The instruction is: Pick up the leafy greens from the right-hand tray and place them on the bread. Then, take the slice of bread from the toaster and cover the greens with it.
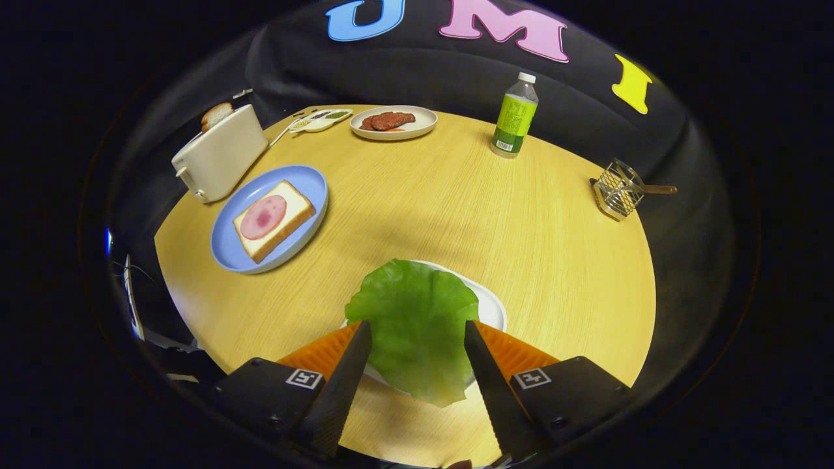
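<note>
Gripper (417,329): fingers spread wide, one on each side of the lettuce leaf (417,326). Whether the inner faces touch the leaf edges can't be told from this angle; no clear squeeze on it, so I read it as open around the leaf, not clamped.

Lettuce leaf: green, broad, lies between the fingers and reaches just ahead of the tips. It covers most of the white tray (493,306) under it; the tray's rim shows past the leaf on the right side and a bit under the near edge. The leaf's near end hangs over the tray rim toward the gripper.

Table (456,208): round, light wood grain.

Beyond the fingers, to the left: blue plate (306,179) with a bread slice (290,198) lying flat on it, a round pink ham slice (263,217) on top of the bread.

Just behind the blue plate, at the table's left edge: white toaster (218,159), with a second bread slice (216,114) sticking up out of its slot.

Far side: white plate (422,120) holding a reddish-brown meat patty (389,120); left of it a small divided dish (322,120) with bits of condiment, contents too small to tell.

Far right: green-labelled bottle (515,117), upright, white cap. Well apart from it at the right edge: wire holder (619,189) with a wooden-handled utensil (655,189) across it.
</note>
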Tool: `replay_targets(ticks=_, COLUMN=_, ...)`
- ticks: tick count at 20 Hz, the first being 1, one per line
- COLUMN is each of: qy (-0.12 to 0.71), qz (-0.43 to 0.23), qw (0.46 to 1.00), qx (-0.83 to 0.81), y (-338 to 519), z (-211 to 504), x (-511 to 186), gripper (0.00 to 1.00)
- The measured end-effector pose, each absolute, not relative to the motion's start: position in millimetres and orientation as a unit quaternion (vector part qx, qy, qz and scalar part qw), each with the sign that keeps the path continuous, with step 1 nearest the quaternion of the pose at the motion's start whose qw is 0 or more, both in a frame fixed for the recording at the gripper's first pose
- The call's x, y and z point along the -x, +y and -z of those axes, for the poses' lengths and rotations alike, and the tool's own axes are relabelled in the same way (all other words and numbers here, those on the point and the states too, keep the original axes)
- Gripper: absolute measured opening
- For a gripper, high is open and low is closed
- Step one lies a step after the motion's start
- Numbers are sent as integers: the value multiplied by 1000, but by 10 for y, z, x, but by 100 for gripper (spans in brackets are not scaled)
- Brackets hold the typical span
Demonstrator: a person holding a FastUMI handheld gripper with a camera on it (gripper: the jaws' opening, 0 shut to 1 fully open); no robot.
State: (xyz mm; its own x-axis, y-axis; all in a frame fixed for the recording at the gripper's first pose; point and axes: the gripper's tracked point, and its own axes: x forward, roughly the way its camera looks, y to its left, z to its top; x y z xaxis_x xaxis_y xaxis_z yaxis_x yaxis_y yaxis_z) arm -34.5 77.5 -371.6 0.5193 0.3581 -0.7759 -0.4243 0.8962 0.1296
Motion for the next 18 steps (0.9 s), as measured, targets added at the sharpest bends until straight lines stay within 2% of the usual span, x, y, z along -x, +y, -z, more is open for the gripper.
replay_targets(ticks=3, qy=459, qz=-233, qw=857, qx=37, y=830, z=3909, x=331, gripper=89)
replay_targets(ticks=6, qy=472, qz=-238, qw=848, qx=36, y=855, z=4011, x=343, gripper=68)
replay_targets(ticks=8, qy=474, qz=-237, qw=847, qx=30, y=851, z=4028, x=326, gripper=64)
replay_targets(ticks=11, qy=471, qz=-231, qw=850, qx=42, y=825, z=4044, x=305, gripper=31)
replay_targets(ticks=12, qy=467, qz=-238, qw=850, qx=50, y=850, z=4036, x=312, gripper=12)
replay_targets(ticks=14, qy=472, qz=-241, qw=846, qx=50, y=837, z=4020, x=333, gripper=7)
replay_targets(ticks=18, qy=453, qz=-228, qw=862, qx=1, y=811, z=3681, x=275, gripper=7)
